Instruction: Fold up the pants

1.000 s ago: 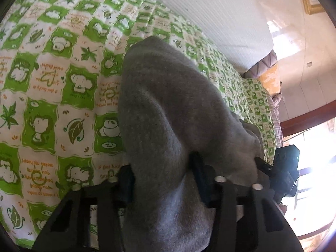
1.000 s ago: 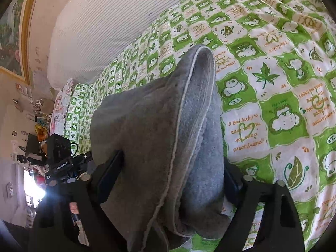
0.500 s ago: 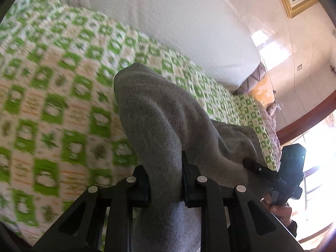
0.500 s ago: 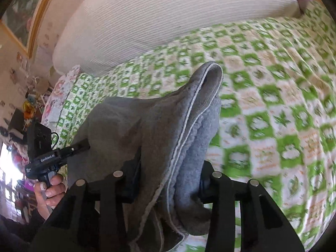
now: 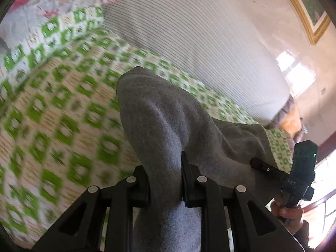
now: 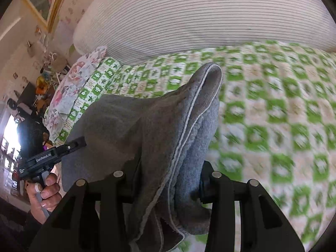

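Observation:
Grey fleece pants (image 5: 168, 115) hang bunched between my two grippers above a green-and-white checkered bed sheet (image 5: 63, 126). My left gripper (image 5: 164, 168) is shut on one thick fold, its pads pressing the cloth from both sides. In the right wrist view my right gripper (image 6: 170, 168) is shut on the other bunch of the pants (image 6: 147, 126), where a pale seam edge shows. Each camera sees the other gripper at the pants' far side: the right one (image 5: 254, 162) and the left one (image 6: 82, 141), each held by a hand (image 6: 46, 191). The cloth stretches between them.
A large white striped pillow (image 6: 199, 21) lies along the far side of the bed. A floral pillow (image 6: 71, 88) sits at the corner beside it. A gold-framed picture (image 5: 304, 10) hangs on the wall. A cluttered room and a bright window lie beyond the bed's edge.
Both grippers' jaws closed in from wide apart onto the grey pants. Both then rose and swept across the bed with the cloth, tilting up so the striped pillow and wall fill more of the view.

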Tool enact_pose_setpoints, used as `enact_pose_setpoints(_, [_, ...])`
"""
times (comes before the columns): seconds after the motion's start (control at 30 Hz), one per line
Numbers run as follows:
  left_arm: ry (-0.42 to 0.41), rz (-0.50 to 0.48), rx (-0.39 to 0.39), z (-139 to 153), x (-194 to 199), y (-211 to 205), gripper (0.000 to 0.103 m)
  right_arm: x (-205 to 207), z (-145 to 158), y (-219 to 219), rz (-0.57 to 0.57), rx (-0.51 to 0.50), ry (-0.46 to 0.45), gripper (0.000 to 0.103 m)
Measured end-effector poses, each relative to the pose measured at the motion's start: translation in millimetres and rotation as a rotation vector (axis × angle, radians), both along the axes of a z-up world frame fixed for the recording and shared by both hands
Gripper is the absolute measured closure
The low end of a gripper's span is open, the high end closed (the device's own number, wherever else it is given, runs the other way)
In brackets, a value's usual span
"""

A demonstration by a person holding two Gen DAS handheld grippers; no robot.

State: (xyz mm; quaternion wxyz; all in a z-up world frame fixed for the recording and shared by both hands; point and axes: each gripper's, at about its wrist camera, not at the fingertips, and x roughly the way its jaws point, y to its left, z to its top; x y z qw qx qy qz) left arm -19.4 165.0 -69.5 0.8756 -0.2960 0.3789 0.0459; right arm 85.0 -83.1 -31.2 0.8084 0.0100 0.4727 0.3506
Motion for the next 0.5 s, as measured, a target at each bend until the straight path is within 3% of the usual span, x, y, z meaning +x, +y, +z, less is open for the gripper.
enact_pose_setpoints(0.3, [0.019,0.055,0.091,3.1,24.4,34.4,0.082,41.0,-18.8,59.6,0.061,-0.006,-0.007,0.06])
enact_pose_setpoints(0.5, [0.056,0.056,0.109,-20.2,37.2,43.6,0.082,61.6,-43.3,72.9,0.059,-0.04,0.026,0.06])
